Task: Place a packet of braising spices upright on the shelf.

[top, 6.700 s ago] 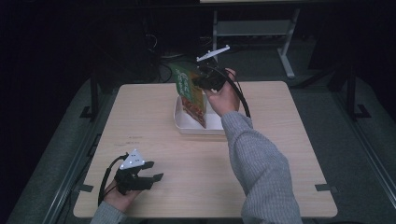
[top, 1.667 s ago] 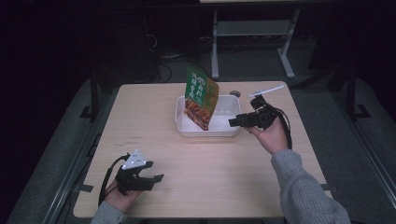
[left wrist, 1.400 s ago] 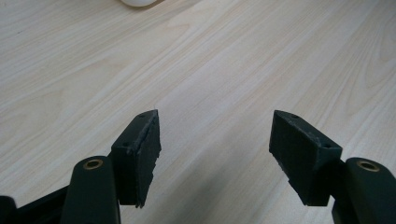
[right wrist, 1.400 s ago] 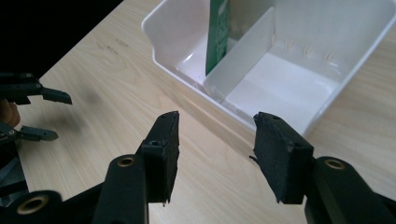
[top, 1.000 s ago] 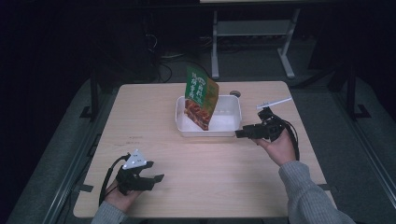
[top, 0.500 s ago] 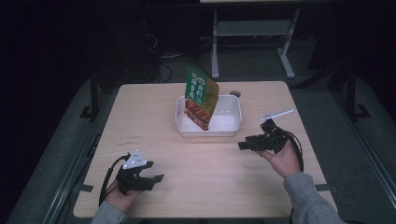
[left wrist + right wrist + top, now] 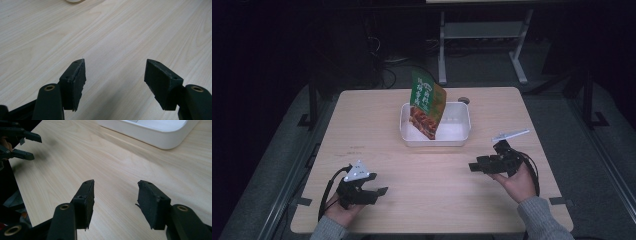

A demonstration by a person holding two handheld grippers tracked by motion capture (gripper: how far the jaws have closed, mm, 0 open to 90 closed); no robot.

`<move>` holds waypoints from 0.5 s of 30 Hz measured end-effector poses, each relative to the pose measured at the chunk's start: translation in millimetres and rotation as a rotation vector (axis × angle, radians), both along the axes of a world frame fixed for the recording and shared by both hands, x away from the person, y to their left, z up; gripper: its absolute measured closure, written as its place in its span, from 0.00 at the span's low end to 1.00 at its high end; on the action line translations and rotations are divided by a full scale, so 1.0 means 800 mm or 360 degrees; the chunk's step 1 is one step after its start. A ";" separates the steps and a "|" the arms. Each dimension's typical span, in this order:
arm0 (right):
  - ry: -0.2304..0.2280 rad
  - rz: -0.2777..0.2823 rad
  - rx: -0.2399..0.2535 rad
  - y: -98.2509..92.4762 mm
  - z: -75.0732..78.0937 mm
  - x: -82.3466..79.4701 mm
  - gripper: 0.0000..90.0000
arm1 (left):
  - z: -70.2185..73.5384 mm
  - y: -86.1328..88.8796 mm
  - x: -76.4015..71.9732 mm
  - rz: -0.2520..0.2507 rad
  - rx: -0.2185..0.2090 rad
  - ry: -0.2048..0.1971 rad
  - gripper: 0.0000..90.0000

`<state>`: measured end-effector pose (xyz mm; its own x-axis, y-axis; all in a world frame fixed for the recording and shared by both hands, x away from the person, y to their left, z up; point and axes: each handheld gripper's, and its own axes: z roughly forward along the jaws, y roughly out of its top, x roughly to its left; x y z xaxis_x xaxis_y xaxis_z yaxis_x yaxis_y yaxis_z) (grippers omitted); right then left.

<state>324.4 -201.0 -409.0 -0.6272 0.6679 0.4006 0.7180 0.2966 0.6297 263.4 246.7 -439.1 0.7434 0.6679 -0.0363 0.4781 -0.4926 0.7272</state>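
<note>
The right gripper [image 7: 474, 166] has drawn back from the tray [image 7: 462, 131] holding the snack bag [image 7: 427, 111], low over the surface [image 7: 422, 195], its jaws apart and empty like the left gripper's [image 7: 382, 192].

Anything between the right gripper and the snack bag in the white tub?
Nothing visible on the table. Bare wood lies between the right gripper, jaws open and empty, and the white tub. The snack bag leans upright inside it, so the tub's near wall is the only thing in front of the bag's lower part.
</note>
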 end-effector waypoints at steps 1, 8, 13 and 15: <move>-0.0002 -0.0001 0.0005 0.000 -0.002 -0.002 0.52 | 0.000 0.000 0.000 0.0000 0.0000 0.0000 0.37; 0.0000 0.0011 0.0013 0.000 -0.010 -0.012 0.52 | 0.000 0.000 0.000 -0.0004 0.0000 0.0002 0.37; 0.0005 0.0020 0.0011 0.001 -0.017 -0.020 0.51 | 0.000 -0.001 0.000 -0.0005 -0.0002 0.0002 0.37; 0.0005 0.0026 0.0012 0.002 -0.020 -0.023 0.51 | 0.000 -0.001 0.000 -0.0005 -0.0003 0.0002 0.37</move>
